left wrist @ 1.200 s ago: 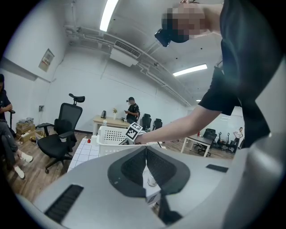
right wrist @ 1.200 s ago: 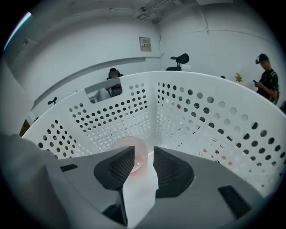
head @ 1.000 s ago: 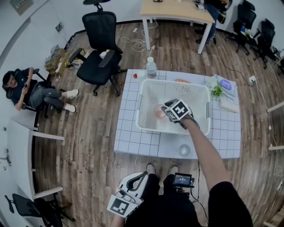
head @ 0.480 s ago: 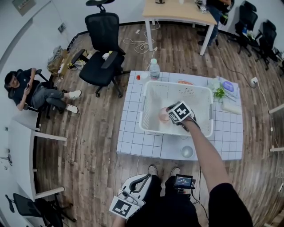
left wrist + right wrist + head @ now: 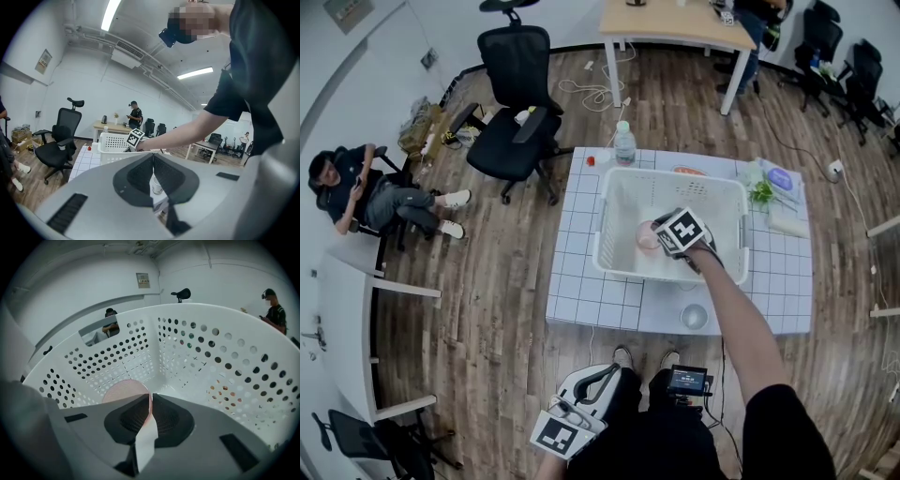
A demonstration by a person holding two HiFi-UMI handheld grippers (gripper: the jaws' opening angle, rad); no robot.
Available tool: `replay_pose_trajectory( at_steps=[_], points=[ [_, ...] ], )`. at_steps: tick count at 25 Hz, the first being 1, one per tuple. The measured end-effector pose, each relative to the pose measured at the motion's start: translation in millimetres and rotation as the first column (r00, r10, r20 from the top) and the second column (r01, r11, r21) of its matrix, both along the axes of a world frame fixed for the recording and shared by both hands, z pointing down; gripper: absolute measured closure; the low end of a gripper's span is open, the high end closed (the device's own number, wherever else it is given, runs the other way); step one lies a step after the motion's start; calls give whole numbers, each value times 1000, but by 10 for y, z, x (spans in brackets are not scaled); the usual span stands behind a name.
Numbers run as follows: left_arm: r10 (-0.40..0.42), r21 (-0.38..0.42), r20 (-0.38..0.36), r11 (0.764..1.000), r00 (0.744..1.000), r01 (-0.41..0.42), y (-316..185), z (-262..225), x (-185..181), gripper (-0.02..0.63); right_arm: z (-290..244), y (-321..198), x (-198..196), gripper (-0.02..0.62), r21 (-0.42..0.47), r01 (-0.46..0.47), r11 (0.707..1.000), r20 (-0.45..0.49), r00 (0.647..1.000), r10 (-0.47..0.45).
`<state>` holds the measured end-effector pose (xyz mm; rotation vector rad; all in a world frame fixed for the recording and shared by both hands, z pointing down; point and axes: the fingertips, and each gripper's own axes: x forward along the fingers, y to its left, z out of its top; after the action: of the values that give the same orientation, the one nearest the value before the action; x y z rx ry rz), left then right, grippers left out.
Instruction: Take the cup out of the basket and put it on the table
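A pink cup (image 5: 646,238) lies in the white perforated basket (image 5: 670,176) on the white gridded table (image 5: 581,281). My right gripper (image 5: 656,241) reaches down into the basket and is shut on the cup's rim. In the right gripper view the pink cup (image 5: 123,390) shows just past the right gripper (image 5: 150,398), its thin edge pinched between the pads, with the basket wall (image 5: 187,348) all round. My left gripper (image 5: 581,403) hangs low by the person's legs, off the table. In its own view the left gripper (image 5: 152,157) has its jaws together with nothing held.
A clear glass (image 5: 693,317) stands on the table's front edge below the basket. A water bottle (image 5: 624,142) and a small red cap (image 5: 588,160) stand behind the basket. Greenery and packets (image 5: 769,192) lie at the right. A black office chair (image 5: 520,112) stands at the back left.
The right gripper has stayed at the pink cup inside the basket, shifting only slightly. The left gripper has kept its place by the legs.
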<state>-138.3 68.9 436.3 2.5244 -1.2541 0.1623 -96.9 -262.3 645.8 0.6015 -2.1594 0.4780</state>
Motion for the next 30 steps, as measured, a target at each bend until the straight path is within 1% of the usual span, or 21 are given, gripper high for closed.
replay_pose_trajectory(
  at_steps=[6, 11, 15, 21, 26, 30],
  points=[
    [22, 22, -2, 1000, 1000, -22, -9, -59, 66, 597, -435, -97, 35, 556, 62, -26, 998, 38, 999, 24],
    [52, 49, -9, 997, 999, -52, -6, -120, 175, 597, -898, -118, 155, 557, 114, -65, 991, 71, 996, 57],
    [81, 56, -21, 995, 996, -80, 5, -145, 274, 598, -1288, -47, 266, 556, 143, -95, 985, 102, 992, 81],
    [130, 95, -18, 987, 991, -128, -22, -175, 422, 597, -1782, 253, 527, 557, 179, -127, 976, 129, 986, 104],
    [170, 125, 0, 978, 985, -168, -55, -221, 543, 597, -2029, 685, 699, 557, 196, -126, 973, 156, 983, 96],
    [192, 139, -5, 972, 981, -190, -92, -235, 621, 597, -2142, 1046, 834, 557, 215, -122, 969, 161, 983, 88]
  ],
)
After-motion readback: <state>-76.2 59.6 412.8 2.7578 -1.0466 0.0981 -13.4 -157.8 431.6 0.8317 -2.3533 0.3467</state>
